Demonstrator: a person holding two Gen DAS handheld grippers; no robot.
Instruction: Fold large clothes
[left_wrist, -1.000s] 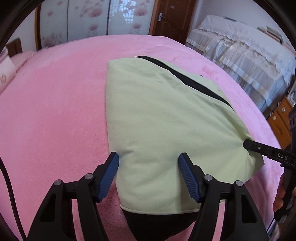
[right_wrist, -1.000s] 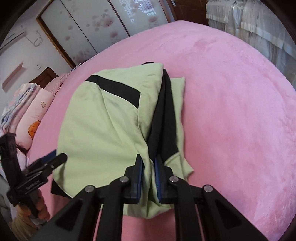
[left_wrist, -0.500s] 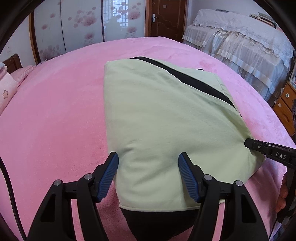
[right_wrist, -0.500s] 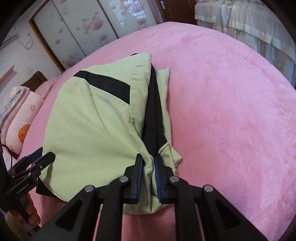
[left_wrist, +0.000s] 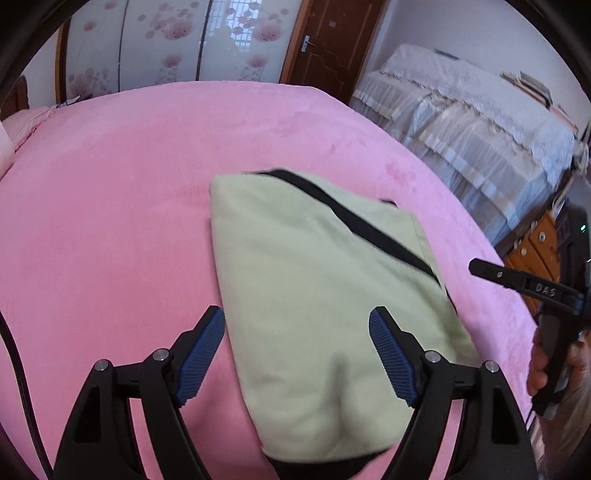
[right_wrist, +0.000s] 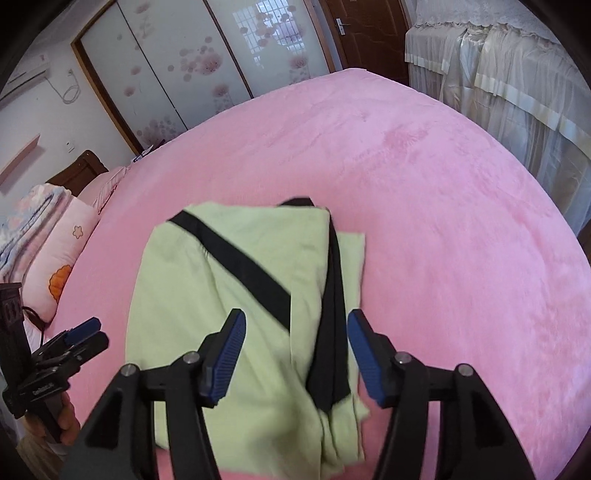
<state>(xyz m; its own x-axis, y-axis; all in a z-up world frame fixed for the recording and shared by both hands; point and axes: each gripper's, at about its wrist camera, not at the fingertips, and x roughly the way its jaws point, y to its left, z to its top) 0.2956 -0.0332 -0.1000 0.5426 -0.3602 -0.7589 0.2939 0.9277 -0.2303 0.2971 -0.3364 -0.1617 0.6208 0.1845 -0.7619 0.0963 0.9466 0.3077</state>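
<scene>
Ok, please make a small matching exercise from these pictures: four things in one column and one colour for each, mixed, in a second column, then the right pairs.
Things:
1. folded garment
2. bed cover
3. door
4. pads of the right gripper

Colours:
A. blue
B. brown
C. light green with black stripes
D. pink

Pairs: 1-C, 2-D, 3-B, 4-A

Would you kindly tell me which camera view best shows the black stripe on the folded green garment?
The right wrist view: the black stripe runs broad and diagonal across the green garment, mostly unobstructed. The left wrist view shows it only as a thinner band along the far edge.
</scene>
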